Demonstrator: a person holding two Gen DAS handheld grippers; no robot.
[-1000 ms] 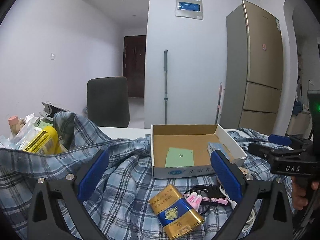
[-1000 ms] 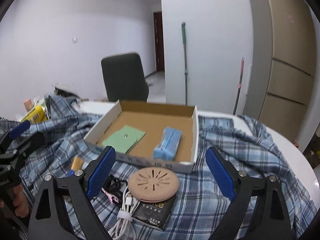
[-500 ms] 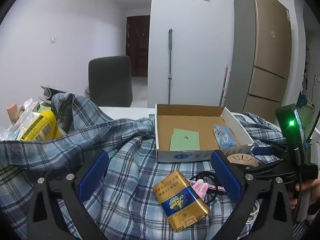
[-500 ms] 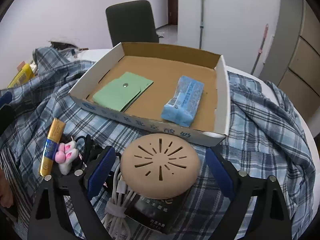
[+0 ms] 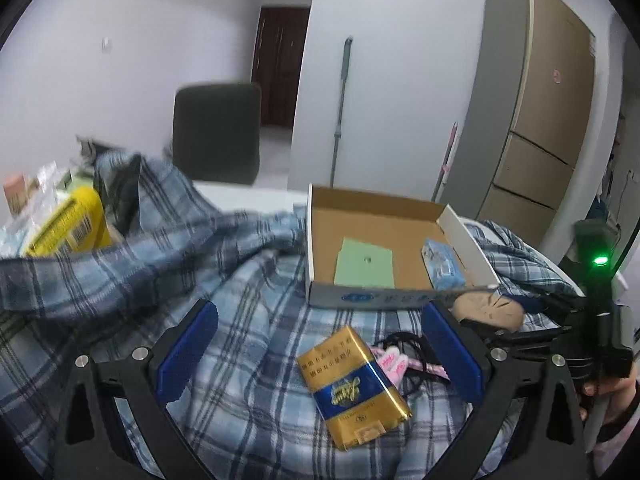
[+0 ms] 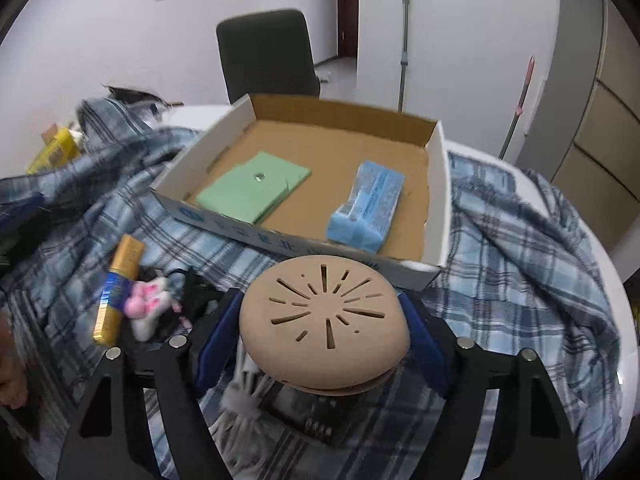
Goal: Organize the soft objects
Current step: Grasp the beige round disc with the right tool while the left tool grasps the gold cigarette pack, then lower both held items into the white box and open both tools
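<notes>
The right gripper (image 6: 324,344) has its jaws clamped on the tan pad (image 6: 324,316), a round, slotted, bun-shaped thing, one blue finger pressed to each side of it. The pad sits just in front of the box (image 6: 434,216), close to its near wall, above a white cable (image 6: 244,396) and a dark packet (image 6: 320,416) on the plaid cloth (image 6: 520,264).

Inside the box, a green sheet (image 6: 252,186) lies at the left and a blue pack (image 6: 370,204) at the right, well apart from each other. In front of the box and to the left of the pad lie a gold-and-blue carton (image 6: 118,284), a pink-and-white toy (image 6: 148,304) touching it, and a black tangle (image 6: 188,300) beside the toy.

The left gripper (image 5: 320,356) has its jaws released, spread wide over the cloth (image 5: 248,320) in front of the box (image 5: 320,248), with the carton (image 5: 352,384) between its fingers and untouched. From that view the pad (image 5: 490,306) shows at the box's front right corner, with the right gripper (image 5: 552,320) around it. A yellow pack (image 5: 68,224) stands far left of the box, past a raised fold of cloth. The white bench (image 6: 200,110) shows beyond the box.
</notes>
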